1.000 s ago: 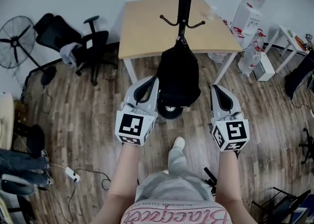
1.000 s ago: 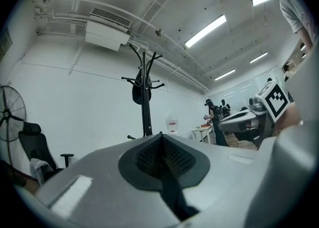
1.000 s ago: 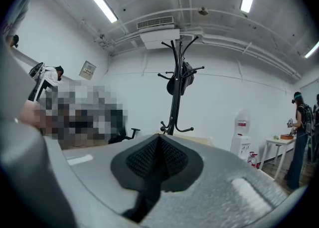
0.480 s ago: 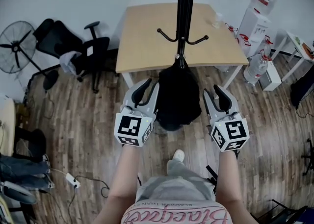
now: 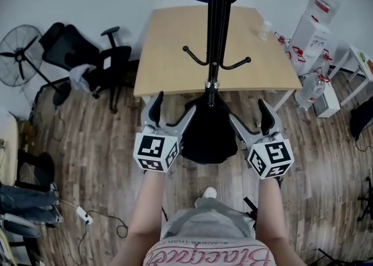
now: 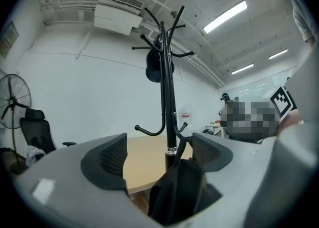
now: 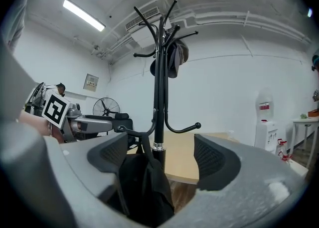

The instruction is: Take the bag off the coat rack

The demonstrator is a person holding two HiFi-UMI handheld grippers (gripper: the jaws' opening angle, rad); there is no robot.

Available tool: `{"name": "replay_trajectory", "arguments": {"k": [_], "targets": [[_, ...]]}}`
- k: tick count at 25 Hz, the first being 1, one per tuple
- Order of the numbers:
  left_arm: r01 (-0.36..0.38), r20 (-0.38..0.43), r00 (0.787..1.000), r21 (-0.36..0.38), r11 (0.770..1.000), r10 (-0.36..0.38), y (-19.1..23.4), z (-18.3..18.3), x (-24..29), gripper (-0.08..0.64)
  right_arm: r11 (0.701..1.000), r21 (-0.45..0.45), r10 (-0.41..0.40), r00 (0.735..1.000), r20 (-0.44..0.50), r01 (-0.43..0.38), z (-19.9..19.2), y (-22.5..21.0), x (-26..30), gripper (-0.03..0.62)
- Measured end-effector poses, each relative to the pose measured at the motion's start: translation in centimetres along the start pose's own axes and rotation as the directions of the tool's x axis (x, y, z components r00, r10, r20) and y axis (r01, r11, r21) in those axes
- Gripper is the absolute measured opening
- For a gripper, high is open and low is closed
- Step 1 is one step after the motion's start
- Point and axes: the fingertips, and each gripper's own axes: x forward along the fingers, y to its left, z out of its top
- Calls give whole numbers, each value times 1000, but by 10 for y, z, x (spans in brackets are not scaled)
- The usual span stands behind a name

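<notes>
Okay, here's the change. In the head view your left gripper (image 5: 172, 110) and right gripper (image 5: 247, 114) sit higher in the frame than a second ago. They now flank the upper part of the bag (image 5: 207, 134), where before they flanked its bottom. Both sets of jaws were shut and have just been opening. They now stand wide apart with nothing gripped.

The bag hangs at mid-frame by its strap (image 7: 133, 139) from a lower hook of the coat rack (image 5: 217, 20), in front of the table (image 5: 175, 43).

Each gripper view shows the bag through the jaw gap, low and toward the inner jaw. No pad presses on it.

My read is that you're in the approach, set up to grab, and the lift hasn't started. The strap has to clear the hook's upturned tip, so go up before pulling toward yourself.

Containers:
- The bag looks closed, and I can't tell what's in it.
- The water dispenser (image 5: 312, 23) at upper right carries a jug, level not readable.
- A bottle (image 5: 309, 87) stands on the floor near it, contents unclear.
</notes>
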Motion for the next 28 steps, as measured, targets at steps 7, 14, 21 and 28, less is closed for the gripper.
{"name": "replay_trajectory", "arguments": {"k": [7, 14, 21, 28], "targets": [[-40, -44, 998, -1, 999, 40, 8, -20, 20, 448, 999, -2, 35, 999, -35, -35, -19, -12, 16, 416], [-27, -123, 992, -12, 1000, 25, 1, -57, 25, 453, 997, 28, 69, 992, -108, -66, -58, -5, 21, 416], [-3, -207, 978, -36, 999, -4, -8, -95, 21, 453, 994, 72, 93, 976, -198, -81, -102, 9, 19, 416], [18, -305, 951, -68, 998, -38, -9, -140, 18, 451, 991, 116, 90, 955, -281, -59, -143, 18, 22, 416]]}}
